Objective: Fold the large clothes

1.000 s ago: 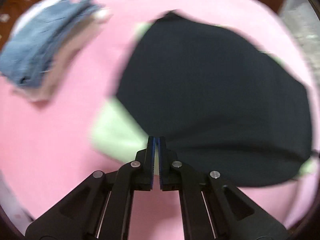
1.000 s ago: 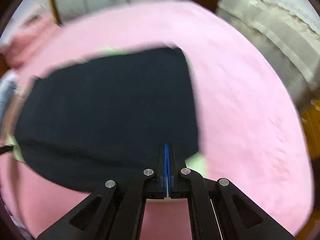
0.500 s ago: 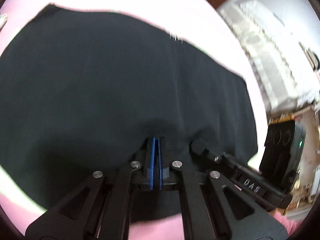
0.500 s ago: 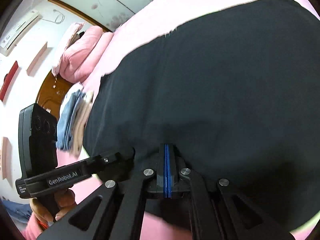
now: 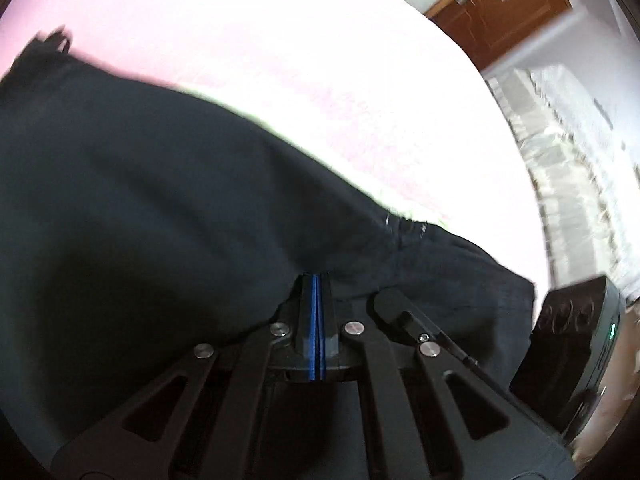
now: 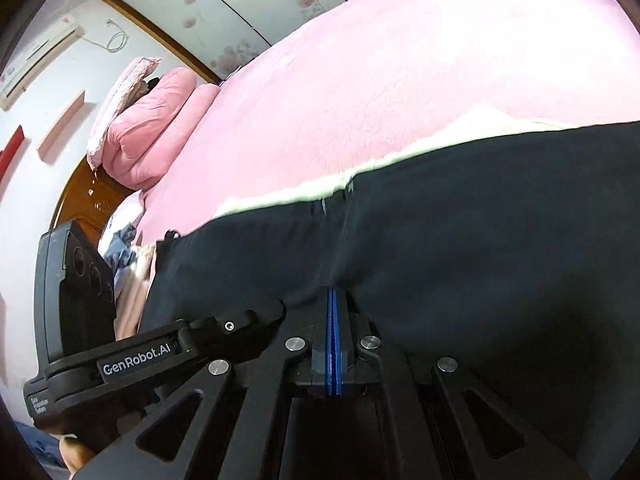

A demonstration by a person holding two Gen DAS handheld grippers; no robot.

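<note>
Tongs (image 6: 256, 326) marked "GenRobot.AI"

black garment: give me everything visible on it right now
The black garment is dark, matte woven cloth with a stitched seam at its upper edge. It is spread over a pale green layer on the pink bedspread. The left gripper and right gripper both pinch its near edge, side by side.

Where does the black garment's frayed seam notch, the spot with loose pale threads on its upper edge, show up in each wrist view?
Left wrist: seam notch right of centre, on the black garment edge, above the left hand-held gripper.
Right wrist: seam notch near centre, above the right hand-held gripper.
Shared landmark: the pale green fabric strip edging the garment.
</note>
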